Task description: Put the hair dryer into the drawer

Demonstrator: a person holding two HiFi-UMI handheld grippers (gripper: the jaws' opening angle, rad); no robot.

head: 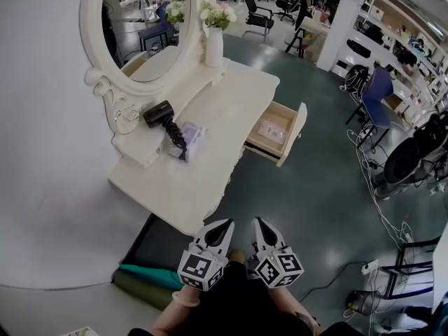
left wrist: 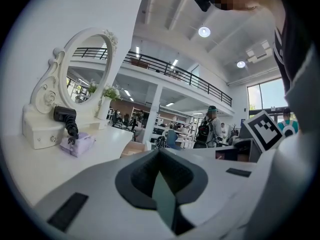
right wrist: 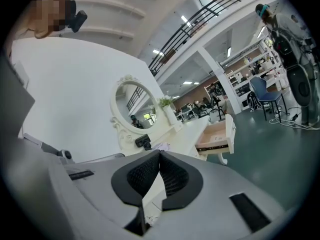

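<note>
Bright, even indoor light from ceiling lamps (left wrist: 204, 32) and a window (left wrist: 270, 96); soft shadows, sharp focus, strong fisheye bending, black vignetted corners in both gripper views.

The bench (head: 175, 201) is bare from its near corner up to the dryer (head: 162, 114), which lies at the low back shelf (head: 136, 149), partly on a purple pouch (head: 190, 140). The mirror (head: 136, 26) and vase (head: 213, 46) wall the back edge. The drawer (head: 276, 133) stands open off the right edge, with open floor (head: 308, 194) around it.
</note>
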